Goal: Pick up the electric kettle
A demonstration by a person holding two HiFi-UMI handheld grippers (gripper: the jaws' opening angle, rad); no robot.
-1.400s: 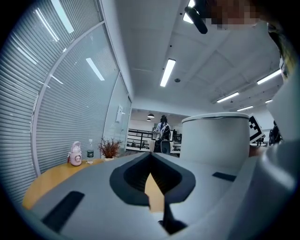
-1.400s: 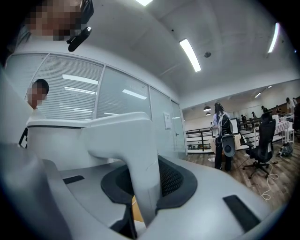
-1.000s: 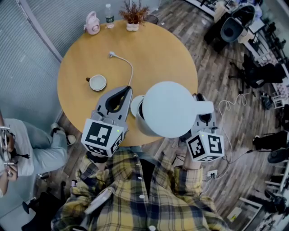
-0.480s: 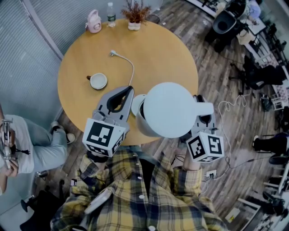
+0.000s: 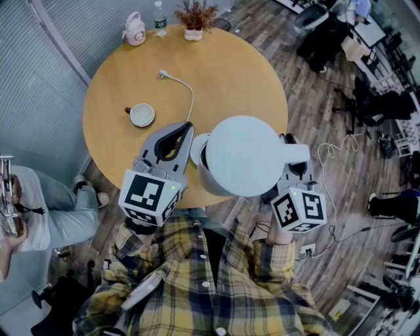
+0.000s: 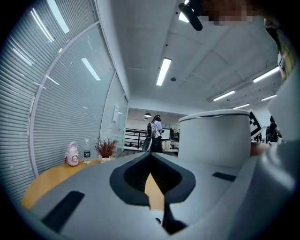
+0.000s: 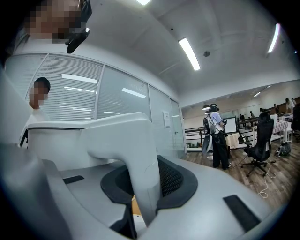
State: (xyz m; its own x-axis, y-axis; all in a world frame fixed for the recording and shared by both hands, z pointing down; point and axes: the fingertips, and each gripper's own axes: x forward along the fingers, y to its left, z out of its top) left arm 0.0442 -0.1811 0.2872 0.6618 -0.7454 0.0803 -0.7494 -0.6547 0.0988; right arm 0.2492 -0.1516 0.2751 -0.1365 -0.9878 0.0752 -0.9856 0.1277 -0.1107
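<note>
The white electric kettle (image 5: 243, 156) hangs above the near edge of the round wooden table (image 5: 230, 72), its lid facing the head view. My right gripper (image 5: 289, 141) is shut on its handle (image 7: 136, 159), which stands between the dark pads; the kettle body (image 7: 56, 145) fills the left of the right gripper view. My left gripper (image 5: 186, 129) is just left of the kettle, its jaws shut with nothing in them (image 6: 151, 154). The kettle wall (image 6: 213, 138) rises at its right. A white round piece (image 5: 196, 152) peeks out under the kettle's left side.
A white cord (image 5: 187, 92) with a plug lies on the table beside a cup (image 5: 142, 115). A pink flask (image 5: 134, 29), a bottle (image 5: 158, 21) and a potted plant (image 5: 193, 20) stand at the far edge. A person sits at left (image 5: 39, 210); office chairs (image 5: 380, 105) at right.
</note>
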